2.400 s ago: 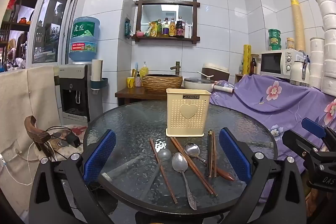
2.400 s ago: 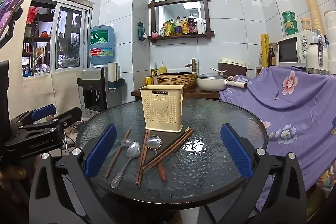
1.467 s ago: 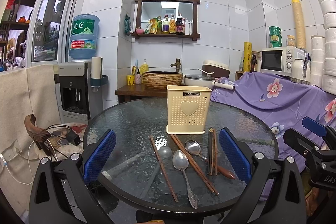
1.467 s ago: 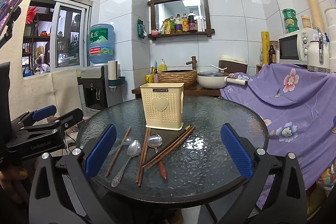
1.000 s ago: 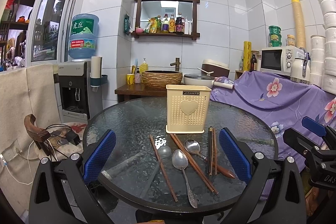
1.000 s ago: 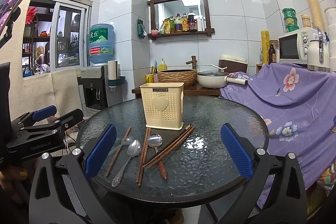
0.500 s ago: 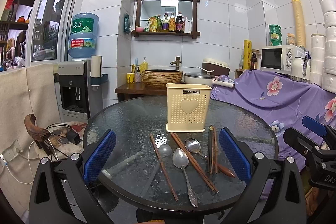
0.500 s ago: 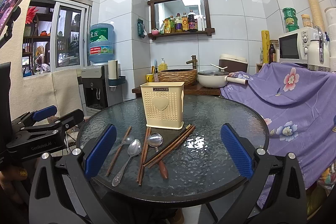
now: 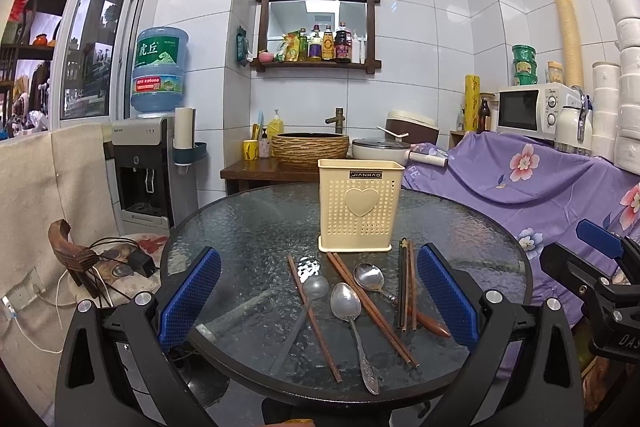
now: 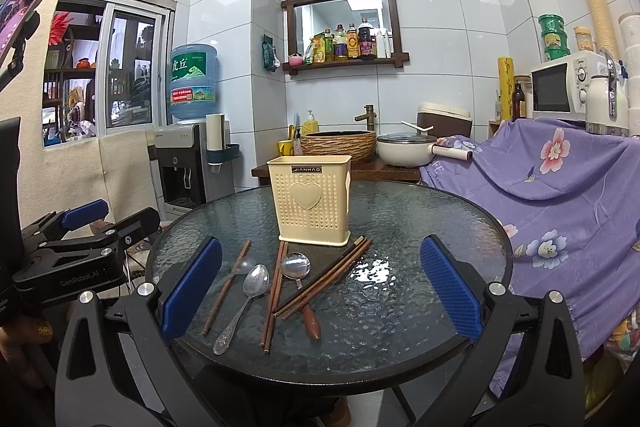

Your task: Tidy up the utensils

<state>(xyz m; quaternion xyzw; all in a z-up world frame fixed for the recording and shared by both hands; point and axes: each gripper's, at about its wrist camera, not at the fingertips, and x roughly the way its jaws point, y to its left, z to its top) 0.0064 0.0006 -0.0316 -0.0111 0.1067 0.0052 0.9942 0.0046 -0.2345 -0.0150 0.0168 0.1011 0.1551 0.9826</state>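
Utensils lie loose on a round glass table point(image 9: 248, 227), all on the near side of a cream plastic holder point(image 9: 360, 205) that stands upright near the middle, heart emblem facing this way. Nothing shows above the holder's rim.

Left gripper point(image 9: 320, 291) hangs at the near edge of the table, fingers point(image 9: 190, 293) spread wide with blue pads facing each other, nothing between them. Right gripper point(image 10: 320, 285) likewise: spread wide, empty, poised over the near rim. From the right wrist view the left gripper sits off to the side, well apart from the table; part of a hand point(image 10: 28, 331) is visible below it.

On the glass, left to right from the left wrist view:
- single brown chopstick point(image 9: 314, 319), angled
- a pale spoon point(image 9: 308, 301) crossing it, hard to read against the glass, possibly clear plastic
- metal spoon point(image 9: 354, 327), bowl toward the holder, ornate handle toward the table edge
- pair of brown chopsticks point(image 9: 372, 309), diagonal, far tips just beside the holder's base
- second metal spoon point(image 9: 370, 277) with a wooden handle, its stem passing under the next pair
- pair of dark chopsticks point(image 9: 406, 283), nearly straight, far tips near the holder's right corner

Beyond the table: water dispenser point(image 9: 140, 171), wall shelf of bottles point(image 9: 320, 45), microwave point(image 9: 534, 107), purple floral cloth point(image 9: 540, 179).
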